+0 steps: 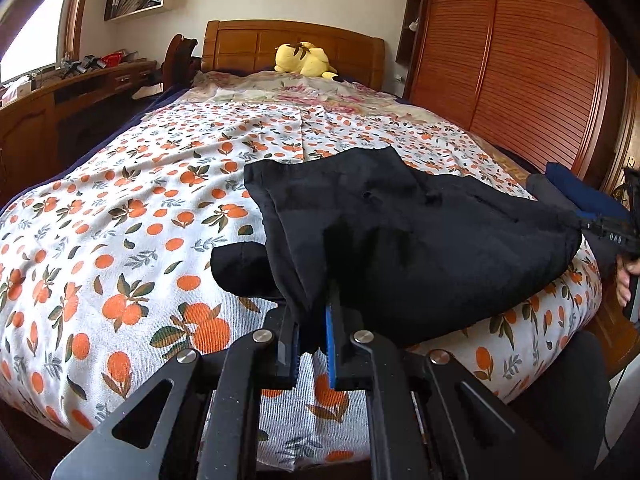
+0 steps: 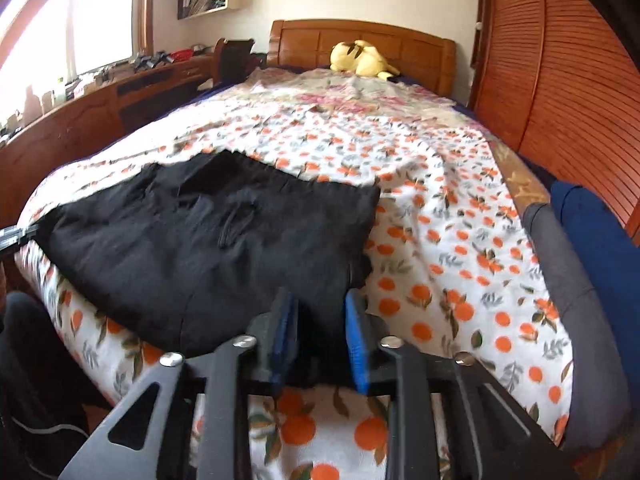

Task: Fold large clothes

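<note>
A black garment (image 1: 404,236) lies folded across the near end of the bed, on the orange-print sheet (image 1: 120,208). My left gripper (image 1: 314,332) is shut on the garment's left edge, with cloth bunched between the blue pads. In the right wrist view the same black garment (image 2: 208,240) spreads to the left. My right gripper (image 2: 320,320) is shut on its near right corner, black cloth filling the gap between the blue pads. The right gripper also shows at the right edge of the left wrist view (image 1: 616,232).
A yellow plush toy (image 1: 304,60) lies by the wooden headboard (image 1: 288,40). A wooden wardrobe (image 1: 520,64) stands on the right, a desk (image 1: 60,96) on the left. Folded grey and blue clothes (image 2: 580,248) sit on the bed's right edge.
</note>
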{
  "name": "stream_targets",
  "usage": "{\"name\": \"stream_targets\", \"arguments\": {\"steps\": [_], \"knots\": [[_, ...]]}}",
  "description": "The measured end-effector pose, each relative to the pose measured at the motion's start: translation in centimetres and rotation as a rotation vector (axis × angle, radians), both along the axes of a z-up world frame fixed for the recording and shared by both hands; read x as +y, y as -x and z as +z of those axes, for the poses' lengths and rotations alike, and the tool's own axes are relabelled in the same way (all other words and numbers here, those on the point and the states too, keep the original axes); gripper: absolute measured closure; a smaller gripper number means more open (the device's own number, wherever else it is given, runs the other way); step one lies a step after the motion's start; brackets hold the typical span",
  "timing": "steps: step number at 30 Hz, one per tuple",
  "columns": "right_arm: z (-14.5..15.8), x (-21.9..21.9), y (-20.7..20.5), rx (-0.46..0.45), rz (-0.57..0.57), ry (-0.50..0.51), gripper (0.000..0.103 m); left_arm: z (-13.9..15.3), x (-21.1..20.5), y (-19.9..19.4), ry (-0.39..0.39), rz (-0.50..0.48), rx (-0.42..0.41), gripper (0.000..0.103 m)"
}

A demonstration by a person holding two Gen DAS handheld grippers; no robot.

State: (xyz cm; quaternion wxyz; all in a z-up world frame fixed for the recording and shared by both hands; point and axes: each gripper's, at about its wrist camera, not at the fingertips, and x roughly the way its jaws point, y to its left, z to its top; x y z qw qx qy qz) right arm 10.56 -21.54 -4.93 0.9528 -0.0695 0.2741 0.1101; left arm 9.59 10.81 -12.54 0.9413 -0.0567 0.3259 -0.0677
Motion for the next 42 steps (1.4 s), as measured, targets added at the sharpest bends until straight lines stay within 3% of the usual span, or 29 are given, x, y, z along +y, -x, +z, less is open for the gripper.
{"name": "stream_targets", "arguments": {"steps": [2, 5, 12, 16, 22, 24, 26, 28, 31, 34, 38, 42], "knots": [[0.5, 0.9, -1.5, 0.001, 0.016, 0.001, 0.052, -0.2, -0.2, 0.2, -0.008, 0.004, -0.007, 0.093], [0.7, 2.1, -4.6, 0.016, 0.024, 0.022, 0.051, -0.3, -0.2, 0.3, -0.023, 0.008, -0.015, 0.093], [0.5, 2.8, -16.5, 0.121, -0.037, 0.018, 0.051, -0.4, -0.4, 0.4, -0.024, 0.008, -0.015, 0.093], [-1.0, 2.9, -22.5, 0.205, -0.094, 0.014, 0.051, -0.6, -0.4, 0.5, -0.028, 0.009, -0.011, 0.093], [-3.7, 2.2, -27.9, 0.323, -0.144, -0.018, 0.051, -0.7, -0.6, 0.7, -0.037, 0.003, -0.004, 0.093], [-4.4, 2.2, -28.7, 0.368, -0.113, -0.039, 0.066, -0.7, -0.7, 0.7, -0.041, 0.002, -0.001, 0.093], [-4.4, 2.4, -29.3, 0.352, -0.095, -0.013, 0.097, -0.7, -0.7, 0.7, -0.046, 0.0, 0.0, 0.093], [-3.7, 2.2, -29.1, 0.3, -0.08, -0.013, 0.098, -0.7, -0.6, 0.7, -0.045, -0.001, 0.003, 0.093], [-2.4, 0.9, -28.6, 0.217, -0.158, -0.016, 0.099, -0.7, -0.7, 0.6, -0.047, -0.001, 0.006, 0.093], [-2.8, 1.3, -28.8, 0.248, -0.184, 0.03, 0.099, -0.7, -0.8, 0.5, -0.054, 0.002, 0.006, 0.093], [-1.2, 2.5, -27.0, 0.205, -0.176, 0.079, 0.099, -0.7, -0.8, 0.5, -0.055, 0.006, 0.01, 0.093], [0.4, 3.4, -23.6, 0.164, -0.112, 0.108, 0.083, -0.8, -0.8, 0.4, -0.055, 0.01, 0.011, 0.093]]}}
